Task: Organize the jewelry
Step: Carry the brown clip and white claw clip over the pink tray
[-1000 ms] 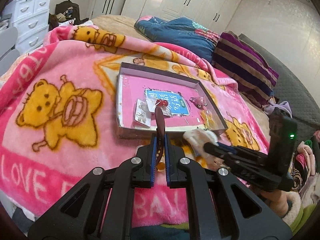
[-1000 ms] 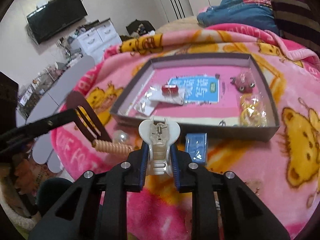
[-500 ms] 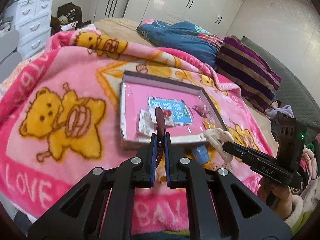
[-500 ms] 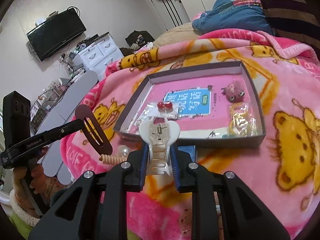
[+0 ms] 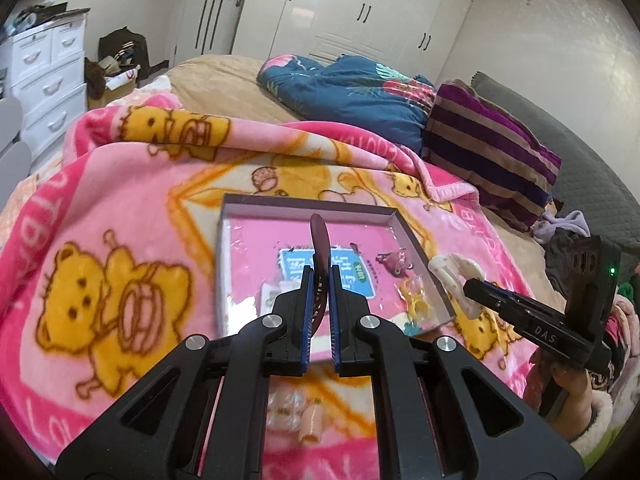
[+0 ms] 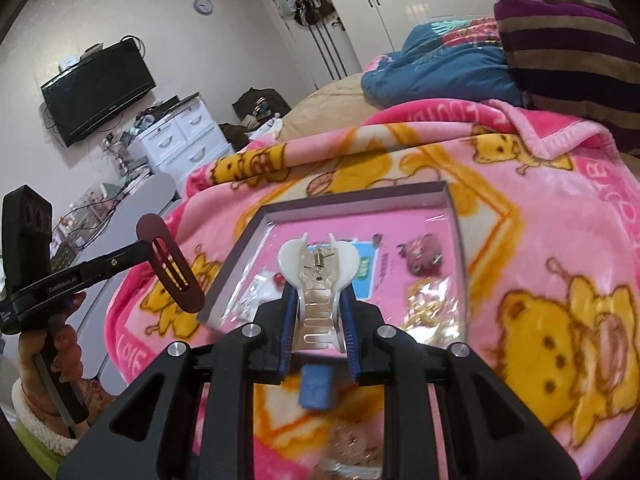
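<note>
A bed [image 5: 224,76] fills both views, spread with a pink blanket [image 5: 132,208] printed with yellow bears. At its far end, in the upper right of each view, lie a dark blue quilt [image 5: 352,92] and a purple striped blanket [image 5: 492,148]. White wardrobes [image 5: 360,4] line the back wall. A white chest of drawers [image 5: 44,76] stands at the upper left of the left wrist view, and a dark television [image 6: 98,90] hangs on the wall at the upper left of the right wrist view.

In the middle of the blanket sits a shallow open box [image 5: 236,216] with a pink lining. Inside it lie a blue card [image 5: 352,274], a small dark pink charm [image 5: 394,262], a clear bag of yellow pieces [image 5: 416,300] and small clear packets [image 6: 256,300]. On the blanket in front of the box, low in the frame, lie a small blue packet [image 6: 318,392] and a beige spiral hair tie [image 5: 312,426], partly hidden by the black claw arms.

The left claw [image 5: 320,280] is clamped narrowly on a dark red snap hair clip [image 5: 320,240], which stands edge-on above the fingertips, in front of the box. The right claw [image 6: 318,308] grips a white and clear claw hair clip [image 6: 318,268], its rounded head rising above the fingertips, over the box's near edge.
</note>
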Demonstrator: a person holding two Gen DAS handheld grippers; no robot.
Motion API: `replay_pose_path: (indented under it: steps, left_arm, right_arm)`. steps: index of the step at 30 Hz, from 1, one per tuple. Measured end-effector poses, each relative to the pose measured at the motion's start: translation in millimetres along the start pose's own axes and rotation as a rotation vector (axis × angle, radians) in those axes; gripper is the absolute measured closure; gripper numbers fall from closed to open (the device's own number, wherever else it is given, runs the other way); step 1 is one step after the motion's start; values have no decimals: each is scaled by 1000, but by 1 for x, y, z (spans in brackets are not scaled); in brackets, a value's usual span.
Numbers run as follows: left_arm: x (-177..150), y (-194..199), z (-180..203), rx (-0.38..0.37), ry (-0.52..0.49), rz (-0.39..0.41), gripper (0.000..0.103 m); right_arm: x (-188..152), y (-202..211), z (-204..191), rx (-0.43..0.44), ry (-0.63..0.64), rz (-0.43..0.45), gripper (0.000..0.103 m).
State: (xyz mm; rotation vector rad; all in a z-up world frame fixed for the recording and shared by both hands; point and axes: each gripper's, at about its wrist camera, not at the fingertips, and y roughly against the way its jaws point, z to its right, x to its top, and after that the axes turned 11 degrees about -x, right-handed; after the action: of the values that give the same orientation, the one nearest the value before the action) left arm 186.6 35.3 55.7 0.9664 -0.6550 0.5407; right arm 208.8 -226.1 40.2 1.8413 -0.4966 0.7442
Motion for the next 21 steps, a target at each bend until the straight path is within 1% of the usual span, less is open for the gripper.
replay_pose_path:
  steps: [10, 21]
  left_arm:
    - [12, -38, 16, -48, -9, -13, 101]
    - [3, -79, 32, -110, 1, -57, 101]
  right_arm:
    - [17, -5, 30, -41, -51, 11, 82]
    - [16, -16, 47, -93, -68, 1, 82]
